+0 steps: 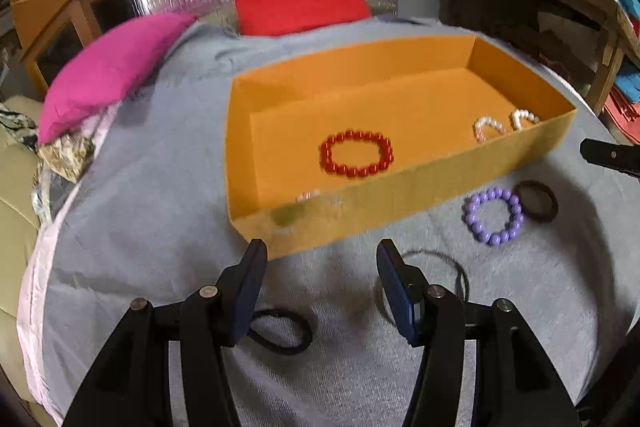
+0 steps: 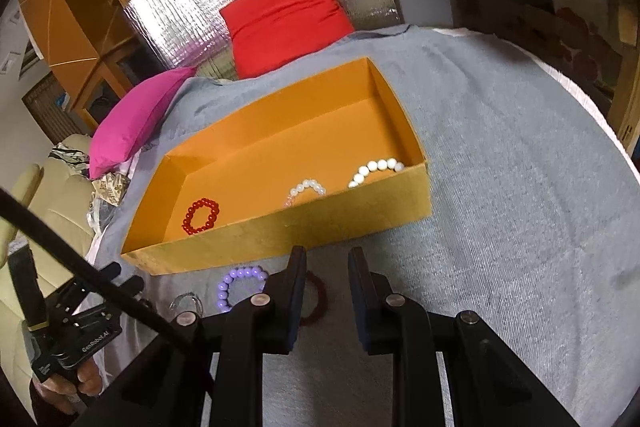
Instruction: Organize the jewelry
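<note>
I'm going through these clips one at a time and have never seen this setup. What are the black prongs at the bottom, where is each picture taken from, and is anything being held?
No robot here: a person holds a hand-operated claw in each hand, with a wide-angle camera on each looking along its two fingers. The prongs are those fingers.

One picture comes from the left claw, the other from the right claw. Both stand open and hold nothing.

On the grey cloth sits an orange box containing a red bead bracelet and white pearl bracelets. Still outside it, in front: a purple bead bracelet, a dark brown hair tie, a thin black loop and a black hair tie.
</note>
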Demonstrator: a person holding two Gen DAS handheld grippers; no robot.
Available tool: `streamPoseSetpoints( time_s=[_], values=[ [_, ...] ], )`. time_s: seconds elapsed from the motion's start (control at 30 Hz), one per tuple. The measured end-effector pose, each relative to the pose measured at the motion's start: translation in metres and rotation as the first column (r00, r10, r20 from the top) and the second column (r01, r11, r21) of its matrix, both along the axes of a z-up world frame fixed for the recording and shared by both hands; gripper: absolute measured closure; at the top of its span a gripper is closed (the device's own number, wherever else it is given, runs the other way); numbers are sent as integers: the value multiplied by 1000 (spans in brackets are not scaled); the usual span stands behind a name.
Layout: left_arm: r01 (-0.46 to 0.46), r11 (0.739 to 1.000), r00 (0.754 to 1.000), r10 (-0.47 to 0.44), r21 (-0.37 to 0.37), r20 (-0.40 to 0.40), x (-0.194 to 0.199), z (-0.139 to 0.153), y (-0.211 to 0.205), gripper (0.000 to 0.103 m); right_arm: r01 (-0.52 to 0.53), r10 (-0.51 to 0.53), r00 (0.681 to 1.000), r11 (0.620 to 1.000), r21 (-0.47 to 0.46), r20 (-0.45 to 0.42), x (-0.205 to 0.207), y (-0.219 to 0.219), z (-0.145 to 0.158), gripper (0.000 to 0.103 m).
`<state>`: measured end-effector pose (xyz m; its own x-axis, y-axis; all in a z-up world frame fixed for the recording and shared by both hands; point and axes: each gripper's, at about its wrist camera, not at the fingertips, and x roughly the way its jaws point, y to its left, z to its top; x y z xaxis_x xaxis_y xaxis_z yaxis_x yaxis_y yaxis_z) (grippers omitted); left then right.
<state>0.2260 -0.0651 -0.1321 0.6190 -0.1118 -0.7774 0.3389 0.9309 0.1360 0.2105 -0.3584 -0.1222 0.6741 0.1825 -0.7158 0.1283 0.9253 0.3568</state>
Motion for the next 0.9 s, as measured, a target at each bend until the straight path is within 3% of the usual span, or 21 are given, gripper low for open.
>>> streamPoseSetpoints(
  time_s=[0.53, 0.7, 0.9],
  values=[
    [-2, 999, 993, -2, -33, -119, -2, -21, 22, 45, -78, 72, 986, 996, -33, -152, 17, 24, -34, 79],
    [33, 998, 990, -41, -61, -135, -7, -21, 17, 45, -77, 66, 985, 995, -65, -160, 20, 29, -39, 62],
    [97, 991, 984, -109, -93, -143, -15, -19, 1, 45, -98, 79, 985, 988, -119, -151, 24, 39, -42, 62]
  ],
)
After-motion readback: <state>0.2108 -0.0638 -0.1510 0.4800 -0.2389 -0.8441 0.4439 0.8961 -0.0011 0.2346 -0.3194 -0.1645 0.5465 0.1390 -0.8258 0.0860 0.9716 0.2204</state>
